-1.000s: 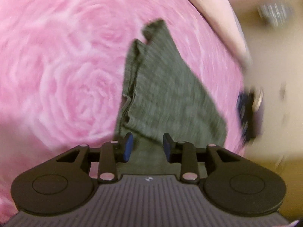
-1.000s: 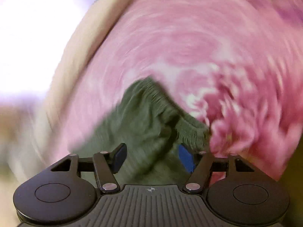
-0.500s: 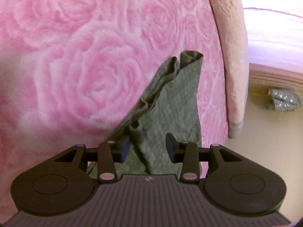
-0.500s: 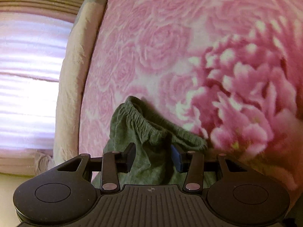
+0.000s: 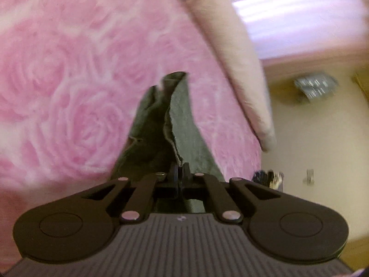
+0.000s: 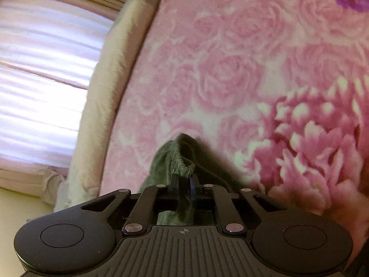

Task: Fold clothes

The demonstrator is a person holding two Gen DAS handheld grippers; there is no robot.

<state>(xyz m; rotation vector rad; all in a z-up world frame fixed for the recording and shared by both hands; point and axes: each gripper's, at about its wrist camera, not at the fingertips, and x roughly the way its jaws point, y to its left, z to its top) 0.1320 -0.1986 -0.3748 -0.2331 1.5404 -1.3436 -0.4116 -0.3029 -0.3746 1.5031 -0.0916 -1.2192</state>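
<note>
On a pink rose-print blanket [image 5: 69, 92], both grippers pinch one green garment [image 5: 184, 124]. Left gripper [image 5: 180, 169] clamps a raw edge, right gripper [image 6: 184, 180] the gathered waistband [image 6: 182, 164], likely so the cloth can be drawn taut for a fold.

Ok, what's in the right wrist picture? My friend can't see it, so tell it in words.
The right gripper has its fingers shut on the bunched elastic edge of a green garment, which lies on a pink rose-patterned blanket. A beige pillow runs along the blanket's left edge.

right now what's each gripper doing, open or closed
Left gripper: closed on the green garment.
Right gripper: closed on the garment's elastic edge.
</note>
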